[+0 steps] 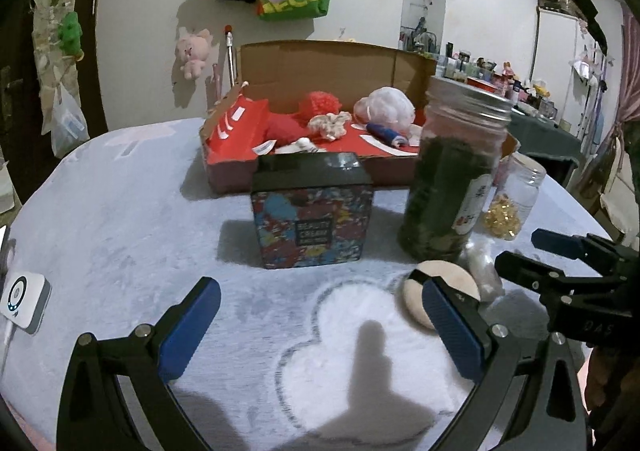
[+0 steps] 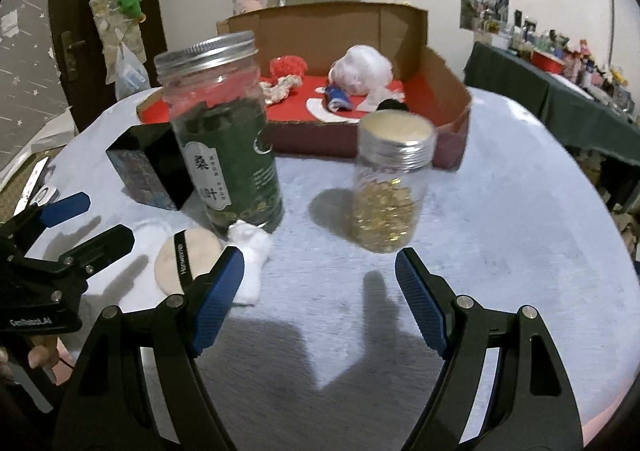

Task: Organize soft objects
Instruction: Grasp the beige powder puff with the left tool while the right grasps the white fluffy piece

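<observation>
Left wrist view: the round powder puff (image 1: pixel 420 301) lies on the pale blue table cover (image 1: pixel 120 211), touching the inner side of the left gripper's (image 1: pixel 320 327) right-hand finger.
White soft wad: a small white piece (image 2: pixel 252 251) lies just beside the puff, right against the left finger of the right gripper (image 2: pixel 320 299) and at the foot of the tall jar.
Tall jar: a metal-lidded jar of dark leaves (image 1: pixel 452 171) stands just beyond the puff, ahead and right of the left gripper.
Tin: a patterned square tin (image 1: pixel 312 211) stands straight ahead of the left gripper.
Small jar: a jar of gold capsules (image 2: pixel 390 187) stands just ahead of the right gripper, slightly blurred.
Cardboard box: the red-lined box (image 1: pixel 416 63) sits behind the tin and jars, holding a red pompom (image 1: pixel 320 103), a cream scrunchie (image 1: pixel 330 123) and a white mesh ball (image 1: pixel 386 105).
Left gripper: spread wide, nothing between the fingers.
Right gripper: spread wide, gripping nothing.
</observation>
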`<action>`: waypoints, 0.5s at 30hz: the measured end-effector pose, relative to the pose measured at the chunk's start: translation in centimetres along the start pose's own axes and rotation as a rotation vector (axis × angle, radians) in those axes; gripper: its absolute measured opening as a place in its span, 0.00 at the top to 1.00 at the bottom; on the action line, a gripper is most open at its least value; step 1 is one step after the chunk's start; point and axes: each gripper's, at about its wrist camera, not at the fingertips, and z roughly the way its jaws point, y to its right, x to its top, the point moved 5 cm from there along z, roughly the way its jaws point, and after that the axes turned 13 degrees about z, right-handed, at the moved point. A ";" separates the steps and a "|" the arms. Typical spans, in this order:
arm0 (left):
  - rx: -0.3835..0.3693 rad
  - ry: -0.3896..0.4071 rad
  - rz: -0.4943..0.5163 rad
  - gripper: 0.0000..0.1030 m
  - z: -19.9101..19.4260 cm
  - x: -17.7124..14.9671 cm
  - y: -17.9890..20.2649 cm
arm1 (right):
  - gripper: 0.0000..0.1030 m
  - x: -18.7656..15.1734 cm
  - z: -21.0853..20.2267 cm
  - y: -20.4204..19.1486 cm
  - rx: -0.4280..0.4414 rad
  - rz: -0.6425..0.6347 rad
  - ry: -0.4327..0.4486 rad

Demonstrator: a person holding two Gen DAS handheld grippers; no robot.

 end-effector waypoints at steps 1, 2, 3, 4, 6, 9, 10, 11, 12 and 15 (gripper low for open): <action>-0.001 -0.003 -0.002 0.00 0.0 -0.1 -0.1 | 0.25 -0.1 0.3 -0.1 0.009 0.003 -0.008; 0.000 -0.004 -0.004 0.00 0.1 -0.1 -0.3 | 0.25 -0.2 0.5 -0.3 0.020 0.004 -0.018; 0.003 -0.003 -0.006 0.00 0.0 -0.1 -0.4 | 0.25 -0.3 0.8 -0.6 0.035 0.007 -0.030; 0.004 -0.004 -0.006 0.00 0.0 -0.1 -0.4 | 0.25 -0.2 0.9 -0.8 0.043 0.008 -0.036; 0.002 -0.006 -0.006 0.00 0.1 -0.1 -0.4 | 0.25 -0.4 1.4 -1.3 0.059 0.003 -0.057; -0.003 -0.010 -0.006 0.00 0.1 -0.1 -0.4 | 0.24 -0.8 1.8 -1.6 0.085 0.011 -0.085; -0.006 -0.012 -0.004 0.00 0.2 -0.1 -0.3 | 0.24 -0.8 1.9 -1.6 0.085 0.010 -0.089; -0.008 -0.013 -0.002 0.00 0.3 -0.1 -0.3 | 0.24 -0.8 2.0 -1.6 0.074 0.004 -0.088; -0.011 -0.013 -0.001 0.00 0.3 0.0 -0.2 | 0.25 -0.9 2.1 -1.5 0.059 -0.004 -0.085; -0.024 -0.015 0.009 0.00 0.5 0.1 0.2 | 0.24 -0.8 1.7 -0.7 0.032 0.000 -0.078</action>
